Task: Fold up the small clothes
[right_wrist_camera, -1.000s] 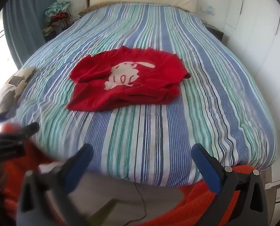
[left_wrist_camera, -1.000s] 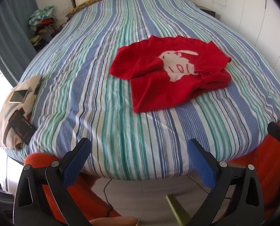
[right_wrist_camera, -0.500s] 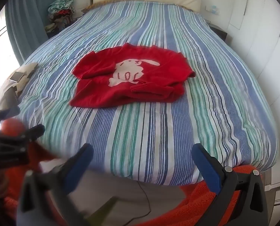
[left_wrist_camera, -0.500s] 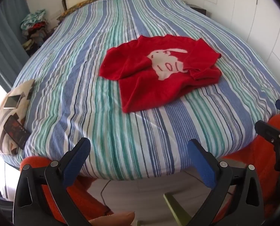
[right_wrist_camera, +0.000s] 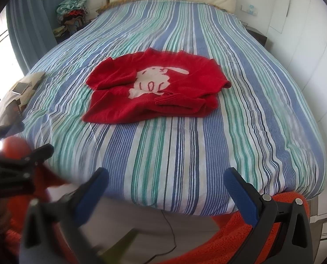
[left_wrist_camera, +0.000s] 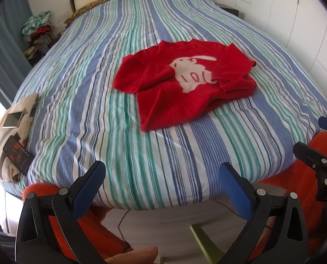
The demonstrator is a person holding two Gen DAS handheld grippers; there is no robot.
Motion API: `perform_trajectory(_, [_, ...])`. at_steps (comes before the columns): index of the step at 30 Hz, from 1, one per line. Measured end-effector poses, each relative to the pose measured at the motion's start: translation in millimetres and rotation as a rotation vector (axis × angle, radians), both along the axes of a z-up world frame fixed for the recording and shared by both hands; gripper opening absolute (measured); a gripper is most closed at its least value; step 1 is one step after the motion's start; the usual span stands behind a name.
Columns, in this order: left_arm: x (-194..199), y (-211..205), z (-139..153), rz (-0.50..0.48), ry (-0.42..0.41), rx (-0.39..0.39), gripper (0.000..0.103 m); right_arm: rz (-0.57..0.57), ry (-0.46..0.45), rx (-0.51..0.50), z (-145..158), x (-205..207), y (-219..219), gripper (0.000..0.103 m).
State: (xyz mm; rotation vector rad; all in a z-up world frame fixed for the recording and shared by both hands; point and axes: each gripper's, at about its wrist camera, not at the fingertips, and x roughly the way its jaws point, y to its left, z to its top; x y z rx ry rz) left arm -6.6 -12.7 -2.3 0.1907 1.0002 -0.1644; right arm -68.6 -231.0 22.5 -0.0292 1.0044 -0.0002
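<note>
Sweater (left_wrist_camera: 185, 88) lies ahead and slightly right of the left gripper (left_wrist_camera: 161, 176), fingers wide apart, empty, short of the bed (left_wrist_camera: 119, 132); its hem faces them. From the right gripper (right_wrist_camera: 165, 180), likewise spread, it lies ahead and slightly left, well apart; neither looks clearly nearer.

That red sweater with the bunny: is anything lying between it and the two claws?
Only bare striped bedcover. Both wrist views show nothing between the red sweater and the open left claw or the open right claw.

The striped bed (left_wrist_camera: 93, 92) (right_wrist_camera: 262, 101) carried a rumpled red sweater (left_wrist_camera: 176, 101) (right_wrist_camera: 123, 107) near its middle and a patterned cushion (left_wrist_camera: 18, 118) at its left edge.
</note>
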Motion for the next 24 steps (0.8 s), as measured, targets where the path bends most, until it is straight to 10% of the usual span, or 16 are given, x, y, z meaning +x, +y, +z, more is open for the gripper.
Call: perform_trajectory(24, [0.2, -1.0, 0.7, -0.009, 0.012, 0.003, 0.103, 0.0, 0.013, 0.014, -4.4, 1.0, 1.5, 0.103])
